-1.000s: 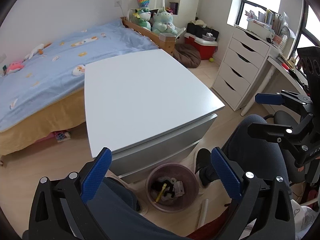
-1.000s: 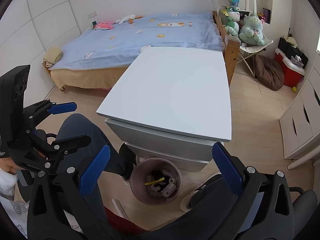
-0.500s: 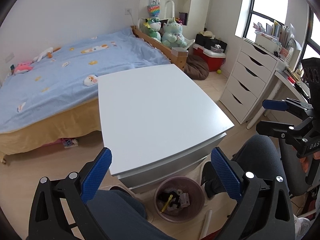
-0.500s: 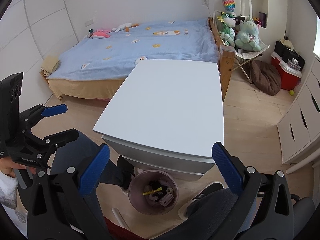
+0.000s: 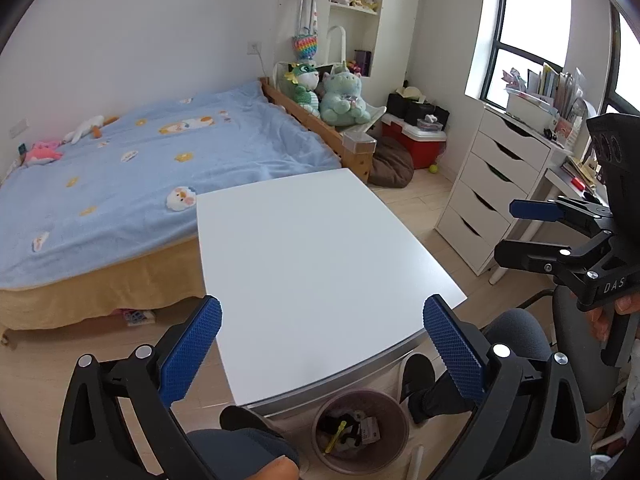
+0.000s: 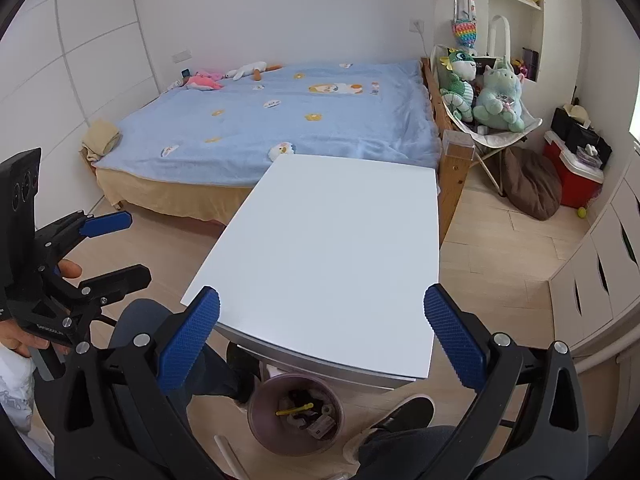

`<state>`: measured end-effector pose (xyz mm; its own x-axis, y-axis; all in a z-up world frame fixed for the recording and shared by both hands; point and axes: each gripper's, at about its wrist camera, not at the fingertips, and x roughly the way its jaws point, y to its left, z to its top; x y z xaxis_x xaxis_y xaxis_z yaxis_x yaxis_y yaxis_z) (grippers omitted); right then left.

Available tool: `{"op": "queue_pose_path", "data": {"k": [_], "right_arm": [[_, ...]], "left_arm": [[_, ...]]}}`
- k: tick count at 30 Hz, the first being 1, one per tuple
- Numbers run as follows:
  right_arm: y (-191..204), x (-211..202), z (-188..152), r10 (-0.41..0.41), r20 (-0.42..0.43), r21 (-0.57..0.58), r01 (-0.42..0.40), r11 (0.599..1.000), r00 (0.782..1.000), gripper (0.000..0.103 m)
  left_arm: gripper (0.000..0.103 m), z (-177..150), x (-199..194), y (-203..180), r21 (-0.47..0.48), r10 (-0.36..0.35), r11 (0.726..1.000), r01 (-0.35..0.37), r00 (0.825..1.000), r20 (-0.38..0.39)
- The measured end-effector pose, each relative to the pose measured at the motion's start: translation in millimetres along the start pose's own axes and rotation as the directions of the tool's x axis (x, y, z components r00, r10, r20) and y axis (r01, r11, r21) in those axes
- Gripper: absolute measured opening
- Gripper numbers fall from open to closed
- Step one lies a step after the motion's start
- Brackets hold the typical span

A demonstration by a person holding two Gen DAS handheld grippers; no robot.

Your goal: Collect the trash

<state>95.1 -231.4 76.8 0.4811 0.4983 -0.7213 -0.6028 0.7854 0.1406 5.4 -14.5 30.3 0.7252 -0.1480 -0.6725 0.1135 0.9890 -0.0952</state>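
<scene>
Both of your hand-held grippers, left (image 5: pixel 322 344) and right (image 6: pixel 320 336), are spread apart and hold nothing. The trash bin (image 6: pixel 295 416) sits on the floor under the table's (image 6: pixel 332 256) near edge, directly below and between them, neither clearly nearer; the table shows no litter.

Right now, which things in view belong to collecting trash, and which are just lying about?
Job: bin with trash inside; left gripper and right gripper, both open.

Lying about: table, bed, plush toys, red cooler, drawers.
</scene>
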Motion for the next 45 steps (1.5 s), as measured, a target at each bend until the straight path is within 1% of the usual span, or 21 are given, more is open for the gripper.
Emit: {"op": "queue_pose_path", "data": {"k": [3, 5, 10, 13, 16, 24, 45], "right_arm": [[0, -2, 8, 0.009, 0.011, -0.009, -0.009, 1.000, 1.000, 0.100], [-1, -2, 13, 0.022, 0.015, -0.007, -0.022, 1.000, 1.000, 0.100], [-2, -2, 22, 0.023, 0.027, -0.008, -0.023, 1.000, 0.999, 0.100], [-3, -1, 24, 0.020, 0.030, -0.011, -0.019, 1.000, 0.999, 0.100], [-3, 0, 25, 0.016, 0.029, -0.016, -0.016, 1.000, 0.999, 0.100], [-3, 2, 25, 0.017, 0.025, -0.014, -0.017, 1.000, 1.000, 0.100], [-3, 7, 26, 0.019, 0.024, -0.021, -0.018, 1.000, 1.000, 0.100]], "left_arm": [[0.097, 7, 0, 1, -0.002, -0.010, 1.000, 0.010, 1.000, 0.010], [0.097, 10, 1, 2, -0.003, 0.003, 1.000, -0.003, 1.000, 0.017], [0.097, 19, 5, 4, -0.008, 0.035, 0.999, -0.035, 0.999, 0.013], [0.097, 22, 7, 6, -0.020, 0.022, 1.000, -0.022, 1.000, 0.014], [0.097, 23, 7, 7, -0.019, 0.032, 0.999, -0.031, 0.999, 0.018], [0.097, 26, 6, 10, -0.043, 0.020, 0.999, -0.018, 0.999, 0.031], [0.097, 26, 9, 7, -0.031, 0.012, 0.999, -0.012, 1.000, 0.020]]}}
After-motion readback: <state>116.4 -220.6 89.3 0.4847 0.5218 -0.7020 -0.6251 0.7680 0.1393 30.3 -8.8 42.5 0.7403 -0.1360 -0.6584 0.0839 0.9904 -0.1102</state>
